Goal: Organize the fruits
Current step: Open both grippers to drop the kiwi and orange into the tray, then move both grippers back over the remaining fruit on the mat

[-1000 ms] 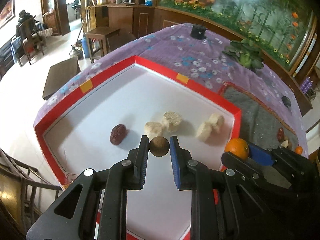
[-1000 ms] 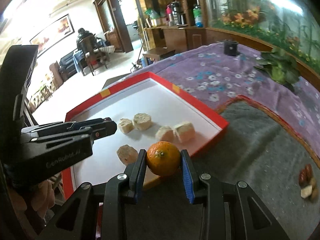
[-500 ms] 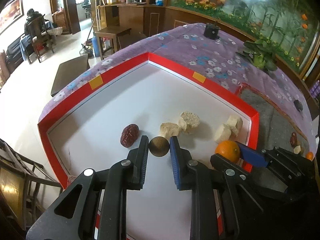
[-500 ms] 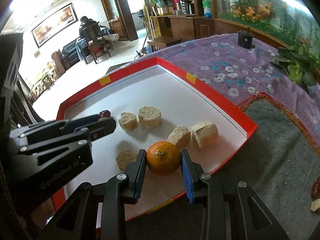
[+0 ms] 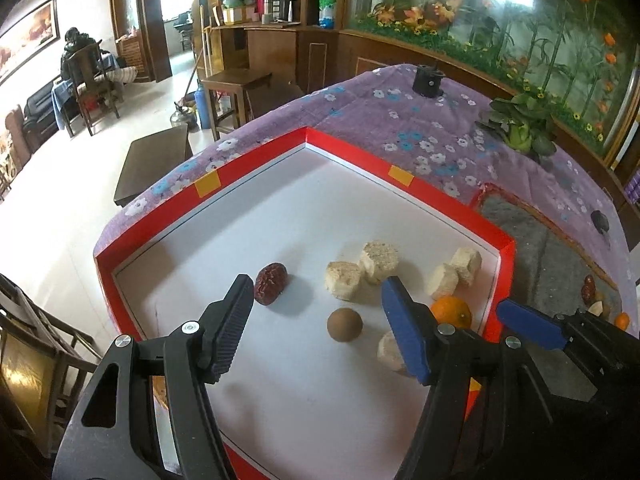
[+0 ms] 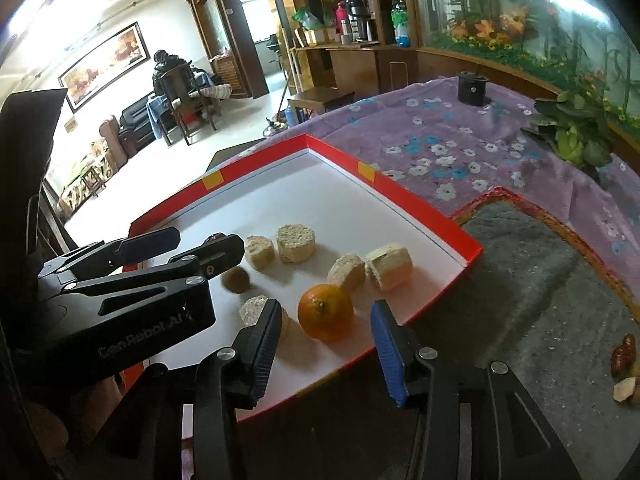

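Fruits released in the red-rimmed tray [image 5: 505, 276].
A brown round fruit [image 5: 344, 325] is seen untouched between the opening left claw [image 5: 320, 312]; an orange [image 6: 325, 311] is likewise seen between the opening right claw [image 6: 326, 340].

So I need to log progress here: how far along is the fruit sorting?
Done: the red tray holds a red date, five pale chunks, a brown round fruit and an orange.
In hand: nothing; the left claw and right claw are both opening, pads clear.
Left: a few pieces remain on the grey mat.
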`<action>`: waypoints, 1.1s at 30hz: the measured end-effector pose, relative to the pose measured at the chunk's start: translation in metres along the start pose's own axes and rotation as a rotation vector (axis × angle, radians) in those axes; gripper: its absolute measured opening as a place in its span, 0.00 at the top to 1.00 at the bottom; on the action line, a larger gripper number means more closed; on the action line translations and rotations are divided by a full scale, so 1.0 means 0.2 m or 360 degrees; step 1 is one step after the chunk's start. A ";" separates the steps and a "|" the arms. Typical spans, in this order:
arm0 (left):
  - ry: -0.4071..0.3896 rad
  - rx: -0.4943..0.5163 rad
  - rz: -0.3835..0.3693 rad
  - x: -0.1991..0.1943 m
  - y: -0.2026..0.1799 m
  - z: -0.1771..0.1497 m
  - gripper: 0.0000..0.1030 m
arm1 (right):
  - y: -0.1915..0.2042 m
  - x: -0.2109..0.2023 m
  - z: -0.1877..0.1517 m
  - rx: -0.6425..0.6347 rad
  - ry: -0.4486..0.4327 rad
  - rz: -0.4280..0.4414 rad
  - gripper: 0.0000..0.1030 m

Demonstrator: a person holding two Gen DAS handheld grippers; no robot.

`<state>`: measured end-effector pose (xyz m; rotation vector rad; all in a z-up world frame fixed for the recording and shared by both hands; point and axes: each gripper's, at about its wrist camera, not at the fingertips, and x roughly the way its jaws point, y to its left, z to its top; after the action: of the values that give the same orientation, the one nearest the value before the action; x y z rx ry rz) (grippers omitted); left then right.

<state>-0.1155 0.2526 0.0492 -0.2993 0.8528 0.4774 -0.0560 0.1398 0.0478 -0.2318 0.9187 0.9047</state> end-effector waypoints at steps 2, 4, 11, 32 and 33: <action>-0.0010 0.0004 -0.0003 -0.01 -0.01 0.00 0.35 | -0.01 -0.02 -0.01 0.0011 -0.0012 0.0000 0.56; -0.0017 0.0010 -0.0003 -0.03 -0.03 0.00 0.35 | -0.01 -0.03 -0.01 0.0018 -0.0017 0.0001 0.56; -0.0037 0.0050 -0.0037 -0.07 -0.11 -0.01 0.35 | -0.06 -0.11 -0.04 0.0051 -0.0061 -0.0041 0.56; 0.0023 0.0357 -0.0346 -0.10 -0.73 -0.08 0.35 | -0.57 -0.49 -0.36 0.0353 -0.0126 -0.0352 0.54; 0.0031 0.0375 -0.0368 -0.10 -0.77 -0.09 0.35 | -0.61 -0.51 -0.39 0.0384 -0.0127 -0.0372 0.54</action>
<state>-0.0586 0.1079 0.0625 -0.1828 0.8721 0.1568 -0.0376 -0.0362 0.0567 -0.0923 0.8968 0.5779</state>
